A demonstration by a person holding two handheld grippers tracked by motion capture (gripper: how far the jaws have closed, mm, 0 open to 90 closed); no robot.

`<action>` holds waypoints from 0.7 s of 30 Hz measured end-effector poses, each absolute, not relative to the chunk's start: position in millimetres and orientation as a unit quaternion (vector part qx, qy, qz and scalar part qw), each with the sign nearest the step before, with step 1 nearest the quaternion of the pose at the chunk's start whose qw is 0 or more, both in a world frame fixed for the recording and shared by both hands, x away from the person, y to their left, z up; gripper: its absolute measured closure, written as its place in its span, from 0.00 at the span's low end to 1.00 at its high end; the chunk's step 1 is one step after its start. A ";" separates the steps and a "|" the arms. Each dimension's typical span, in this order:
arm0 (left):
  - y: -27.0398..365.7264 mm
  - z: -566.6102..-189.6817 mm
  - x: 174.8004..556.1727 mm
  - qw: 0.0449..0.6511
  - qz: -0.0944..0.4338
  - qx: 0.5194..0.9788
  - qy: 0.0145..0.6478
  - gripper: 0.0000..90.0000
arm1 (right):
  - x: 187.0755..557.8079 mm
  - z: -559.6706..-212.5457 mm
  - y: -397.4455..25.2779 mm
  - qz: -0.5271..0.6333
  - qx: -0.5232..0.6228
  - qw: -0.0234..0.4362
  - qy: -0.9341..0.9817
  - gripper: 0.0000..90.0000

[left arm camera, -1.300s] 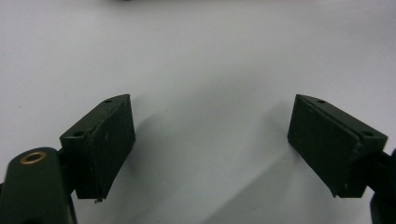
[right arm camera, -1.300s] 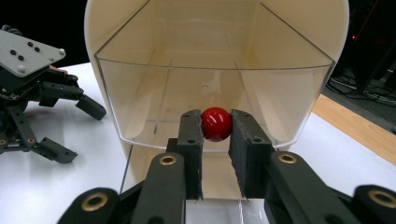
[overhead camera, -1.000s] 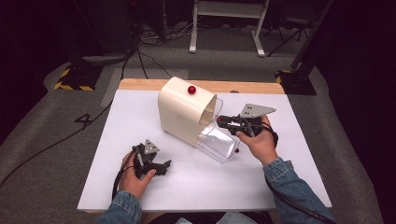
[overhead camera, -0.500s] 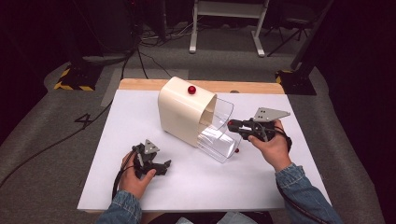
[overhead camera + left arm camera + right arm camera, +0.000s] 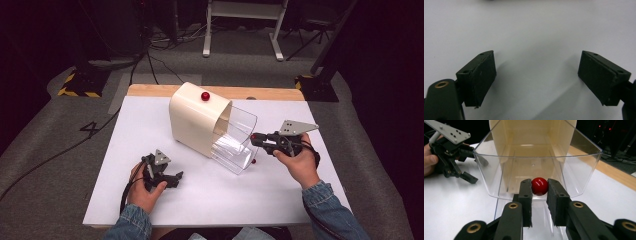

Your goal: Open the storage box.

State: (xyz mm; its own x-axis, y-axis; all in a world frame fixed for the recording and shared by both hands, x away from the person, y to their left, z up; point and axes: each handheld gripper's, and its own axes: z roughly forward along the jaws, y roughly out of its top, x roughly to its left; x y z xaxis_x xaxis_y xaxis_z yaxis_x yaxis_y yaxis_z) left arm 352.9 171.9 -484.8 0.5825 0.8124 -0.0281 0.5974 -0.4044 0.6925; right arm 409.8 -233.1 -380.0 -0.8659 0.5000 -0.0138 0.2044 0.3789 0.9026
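Observation:
A cream box (image 5: pixel 192 120) with a red knob (image 5: pixel 205 95) on top stands on the white table top (image 5: pixel 260 195). A clear plastic drawer (image 5: pixel 236 131) sticks out of its right side, tilted down. My right gripper (image 5: pixel 254 139) is at the drawer's front wall, shut on a small red ball knob (image 5: pixel 539 186) there. In the right gripper view the clear drawer (image 5: pixel 506 173) looks empty inside. My left gripper (image 5: pixel 172 180) rests low at the table's front left, open, and its pads (image 5: pixel 482 75) have nothing between them.
A wooden edge (image 5: pixel 265 93) runs along the table's far side. Cables (image 5: pixel 150 60) and stand legs (image 5: pixel 240 30) lie on the grey floor behind. A small red spot (image 5: pixel 253 161) shows under the drawer's front corner.
My right gripper has moved right and slightly toward the person, and the clear drawer has come farther out of the cream box with it. The left gripper has stayed put.

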 end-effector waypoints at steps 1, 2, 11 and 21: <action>171.9 -484.7 352.9 0.338 0.159 0.823 0.428 0.17 | 410.1 -381.7 -233.5 0.512 0.217 0.142 0.819 0.82; 171.9 -484.7 352.9 0.338 0.159 0.823 0.428 0.17 | 410.1 -381.7 -233.5 0.512 0.217 0.142 0.819 0.82; 171.6 -484.9 352.6 0.338 0.159 0.822 0.429 0.17 | 411.4 -394.8 -239.9 0.499 0.229 0.138 0.824 0.72; 171.7 -484.9 352.6 0.338 0.159 0.823 0.429 0.17 | 404.8 -399.2 -261.2 0.494 0.246 0.147 0.821 0.64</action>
State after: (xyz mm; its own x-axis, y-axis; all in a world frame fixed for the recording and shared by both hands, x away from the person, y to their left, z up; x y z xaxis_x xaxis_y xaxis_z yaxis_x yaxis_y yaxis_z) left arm 352.6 171.7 -484.9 0.5817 0.8129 -0.0284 0.5978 -0.4036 0.6926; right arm 404.8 -261.2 -399.2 -0.8351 0.5501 0.0014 0.2593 0.3914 0.8829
